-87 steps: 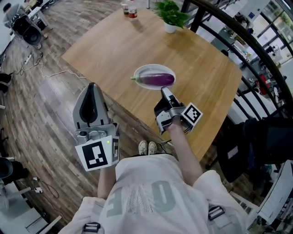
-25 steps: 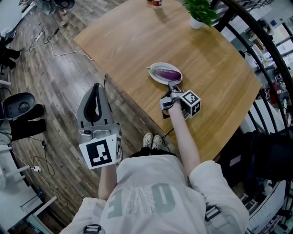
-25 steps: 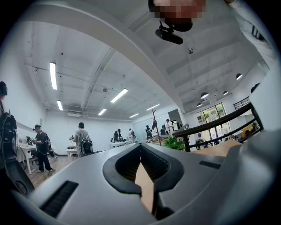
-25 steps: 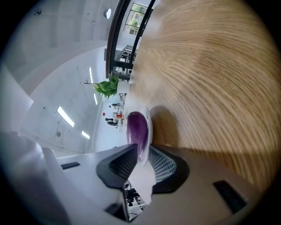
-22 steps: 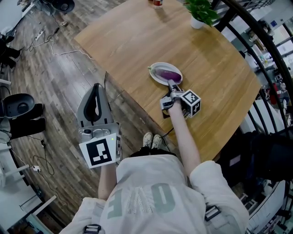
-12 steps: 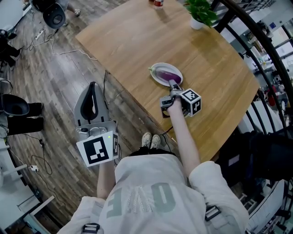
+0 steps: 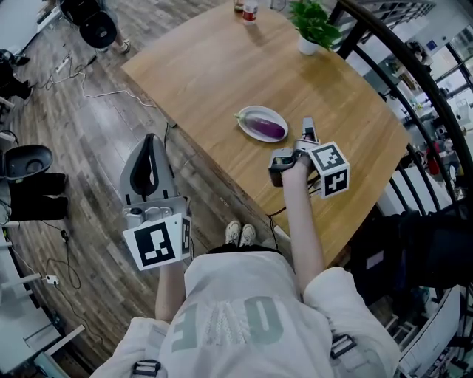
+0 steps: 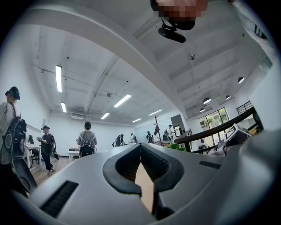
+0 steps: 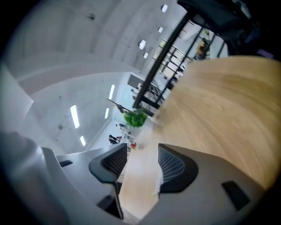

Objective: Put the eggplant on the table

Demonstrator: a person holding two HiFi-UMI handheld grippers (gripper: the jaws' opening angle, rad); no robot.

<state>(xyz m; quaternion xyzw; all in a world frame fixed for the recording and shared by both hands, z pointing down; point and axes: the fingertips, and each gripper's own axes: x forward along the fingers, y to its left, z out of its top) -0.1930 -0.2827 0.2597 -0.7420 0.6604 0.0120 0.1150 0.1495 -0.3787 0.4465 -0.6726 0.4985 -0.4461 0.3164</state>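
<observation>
A purple eggplant [image 7: 264,126] lies on a white oval plate [image 7: 247,117] on the wooden table [image 7: 199,66]. My right gripper [image 7: 307,130] hangs in the air just right of the plate, apart from the eggplant. Its jaws are opening and nothing is between them; in the right gripper view [image 9: 142,154] only tabletop shows through the gap. My left gripper [image 7: 150,142] is held over the floor to the left of the table. Its fingertips meet in the left gripper view [image 8: 140,147] and it holds nothing.
A potted green plant [image 7: 310,26] and small bottles [image 7: 249,9] stand at the table's far edge. A black railing [image 7: 403,70] curves along the right. Cables [image 7: 96,81] and a black chair [image 7: 22,159] are on the wooden floor to the left.
The right gripper has lifted off the near end of the eggplant and swung right of the plate, its jaws spreading. The eggplant stays on the plate. The left gripper has barely shifted.
</observation>
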